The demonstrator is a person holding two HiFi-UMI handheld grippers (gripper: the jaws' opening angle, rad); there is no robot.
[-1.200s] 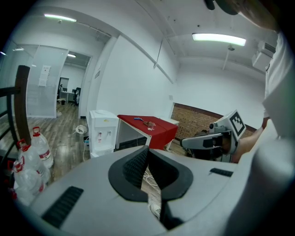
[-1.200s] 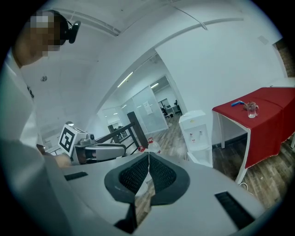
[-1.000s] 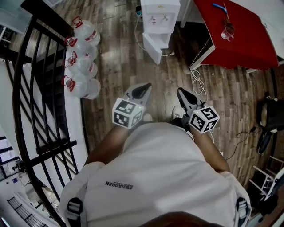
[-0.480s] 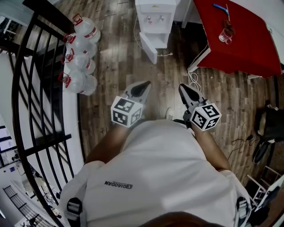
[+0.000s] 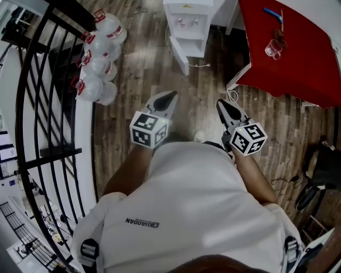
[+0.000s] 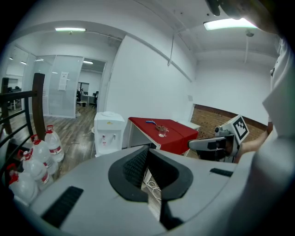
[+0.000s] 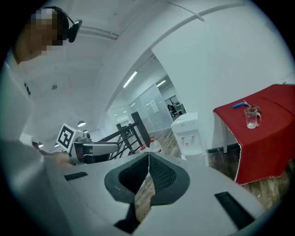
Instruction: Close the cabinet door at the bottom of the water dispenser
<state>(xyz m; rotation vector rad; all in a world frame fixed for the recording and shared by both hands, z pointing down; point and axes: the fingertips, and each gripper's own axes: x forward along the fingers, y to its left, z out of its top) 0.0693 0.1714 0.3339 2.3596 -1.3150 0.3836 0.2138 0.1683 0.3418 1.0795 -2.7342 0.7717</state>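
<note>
Wooden flooring fills the head view, and the water dispenser (image 5: 186, 15) stands at its far end, well ahead of the person. The cabinet door (image 5: 179, 56) at the dispenser's foot hangs open, swung out toward the water bottles (image 5: 98, 58) that sit well off to that side. The red table (image 5: 290, 45) stands just beside the dispenser on the other side. The left gripper (image 5: 166, 98) and right gripper (image 5: 222, 105) are carried side by side, both aimed at the dispenser and far short of it.

From the left gripper view, its pads meet at the tip with nothing between them, and the dispenser stands beyond and a little to one side.

From the right gripper view, the jaws are likewise pressed together and empty, with the dispenser straight past the tip.

I judge this to be the approach. To do it well, the person should close in, stoop low, and lay a closed tip flat on the door's outer face near its free edge. Then push it round in an arc until it sits flush. The white cable (image 5: 198, 65) on the floor by the dispenser's base is worth stepping around.

Against a second ago, the door is just as open, both grippers keep the same shut, paired carry, and the railing and bottles have shifted in frame as the person walks
</note>
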